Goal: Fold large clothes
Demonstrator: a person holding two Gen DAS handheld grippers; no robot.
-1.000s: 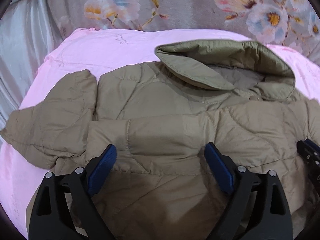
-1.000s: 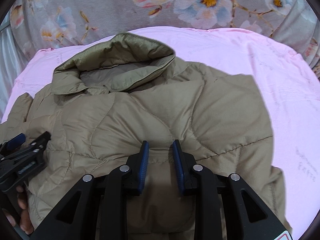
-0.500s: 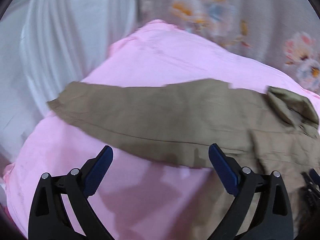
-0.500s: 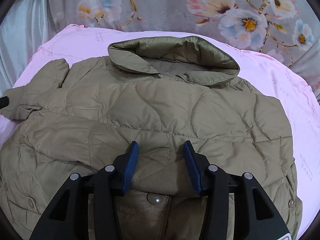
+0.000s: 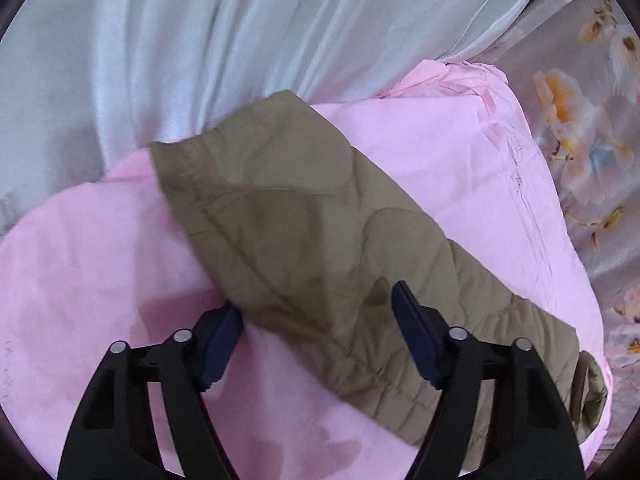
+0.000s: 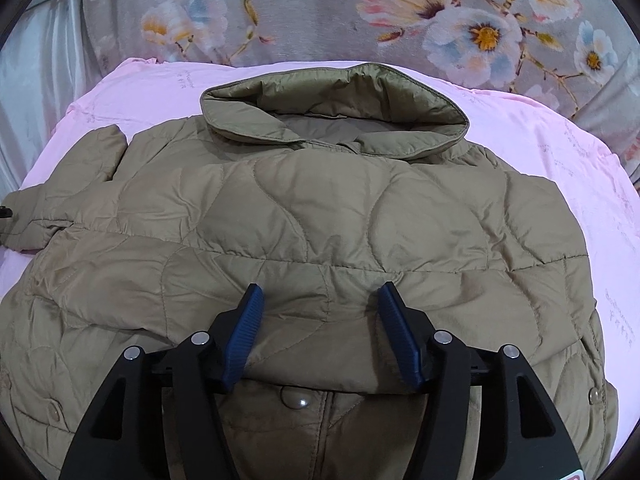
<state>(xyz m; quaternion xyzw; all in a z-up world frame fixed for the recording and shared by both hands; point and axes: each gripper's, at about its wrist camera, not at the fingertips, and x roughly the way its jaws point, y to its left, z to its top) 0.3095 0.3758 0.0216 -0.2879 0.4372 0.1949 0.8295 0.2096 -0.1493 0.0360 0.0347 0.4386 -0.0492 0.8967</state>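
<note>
Olive quilted fabric is sitting between the blue pads of both tongs. Left tongs (image 5: 316, 320) are closing, jaws still apart, straddling the jacket sleeve (image 5: 304, 216); the left pad (image 5: 222, 344) is sitting on the sheet just beside the sleeve's near edge, the right pad (image 5: 412, 336) is lying over the sleeve, no squeeze showing yet. Sleeve is lying flat and stretched out diagonally, elasticated cuff (image 5: 176, 156) pointing at the bed's far left edge, where the pink sheet (image 5: 100, 264) is meeting a pale satin curtain (image 5: 200, 40).

Right tongs (image 6: 320, 320) are opening, jaws apart, pads hovering over a folded edge across the middle of the jacket (image 6: 320, 216); cannot tell if the pads are touching the fabric, but nothing is being pinched. A snap button (image 6: 298, 400) is showing just below that fold, between the black tong arms.

Jacket is lying front up across the middle of the bed, filling most of the sheet, collar (image 6: 336, 116) standing open toward the bed's far edge. Its one sleeve is running out to the left side of the bed. Grey floral fabric (image 6: 300, 12) is running behind the far edge.
</note>
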